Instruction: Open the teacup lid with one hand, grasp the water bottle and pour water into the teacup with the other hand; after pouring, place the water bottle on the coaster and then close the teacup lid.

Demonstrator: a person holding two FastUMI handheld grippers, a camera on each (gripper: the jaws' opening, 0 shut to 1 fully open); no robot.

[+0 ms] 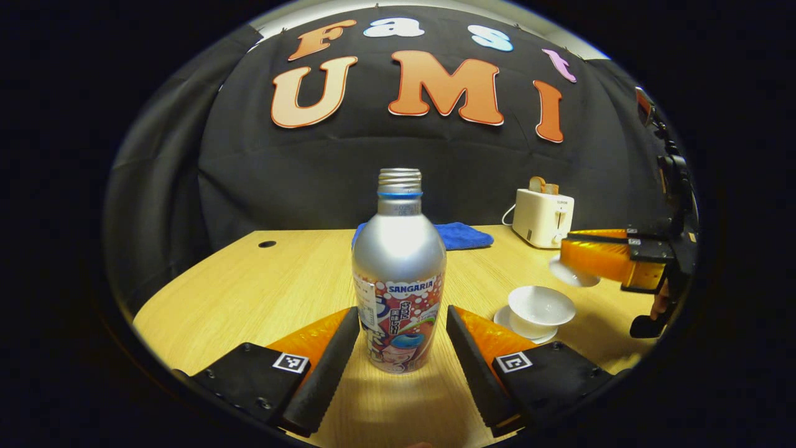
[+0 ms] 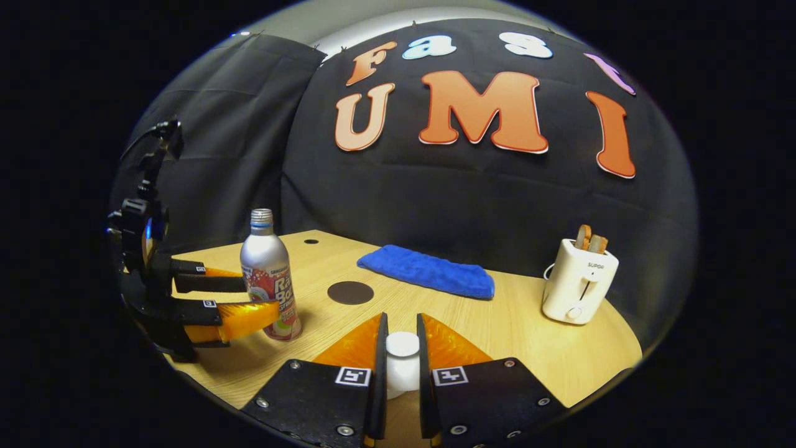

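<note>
A silver water bottle (image 1: pixel 398 274) with its cap off stands on the wooden table (image 1: pixel 249 292). My left gripper (image 1: pixel 403 311) is open, one finger on each side of the bottle and close to its sides. In the right gripper view the left gripper (image 2: pixel 261 297) flanks the bottle (image 2: pixel 268 280). My right gripper (image 2: pixel 401 318) is shut on the knob of the white teacup lid (image 2: pixel 402 348). In the left gripper view the right gripper (image 1: pixel 584 258) holds the lid (image 1: pixel 572 275) up, above and to the right of the open white teacup (image 1: pixel 540 306) on its saucer. A dark round coaster (image 2: pixel 350 292) lies mid-table.
A folded blue cloth (image 2: pixel 429 270) lies at the back of the table. A white toaster (image 2: pixel 578 289) with bread in it stands at the back right. A small round hole (image 1: pixel 267 244) is in the table's far left corner.
</note>
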